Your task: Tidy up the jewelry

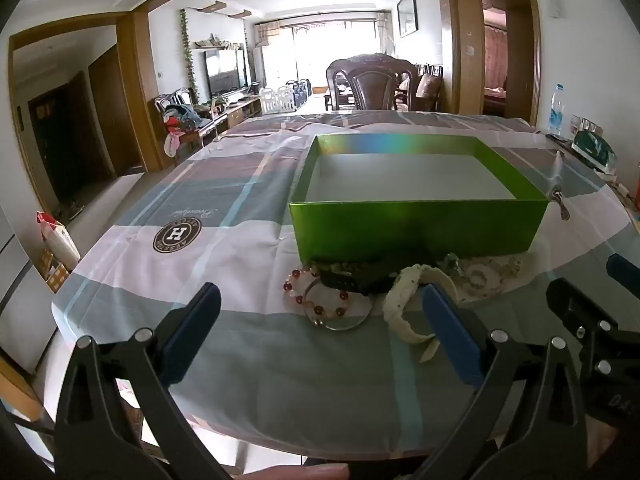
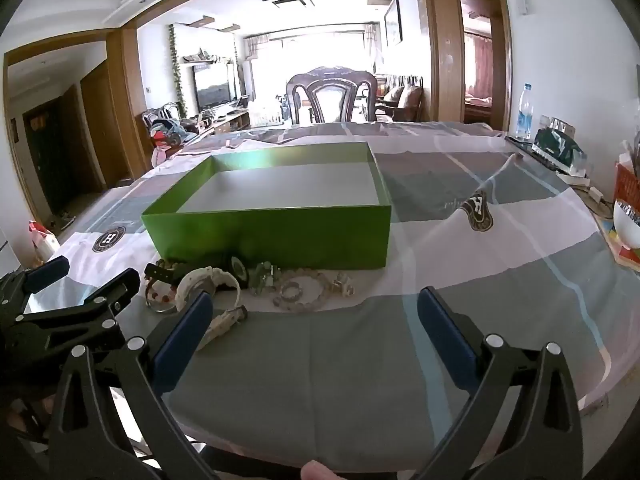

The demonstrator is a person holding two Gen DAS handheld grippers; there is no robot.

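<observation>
An open green box (image 1: 416,232) with a white floor stands on the cloth-covered table; it also shows in the right wrist view (image 2: 272,236). In front of it lies a row of jewelry: a red-bead bracelet (image 1: 316,300), a dark watch (image 1: 352,280), a white watch (image 1: 404,300) (image 2: 208,284) and pale bead bracelets (image 1: 480,276) (image 2: 300,288). My left gripper (image 1: 320,304) is open and empty, just short of the red bracelet and white watch. My right gripper (image 2: 316,308) is open and empty, near the pale bracelets. Each gripper shows at the edge of the other's view.
The table carries a grey, pink and blue checked cloth (image 1: 248,380). A water bottle (image 2: 524,112), a dark green pack (image 2: 560,148), a red basket (image 2: 628,184) and a white bowl (image 2: 628,224) stand along the right edge. A wooden chair (image 1: 368,84) stands beyond the far edge.
</observation>
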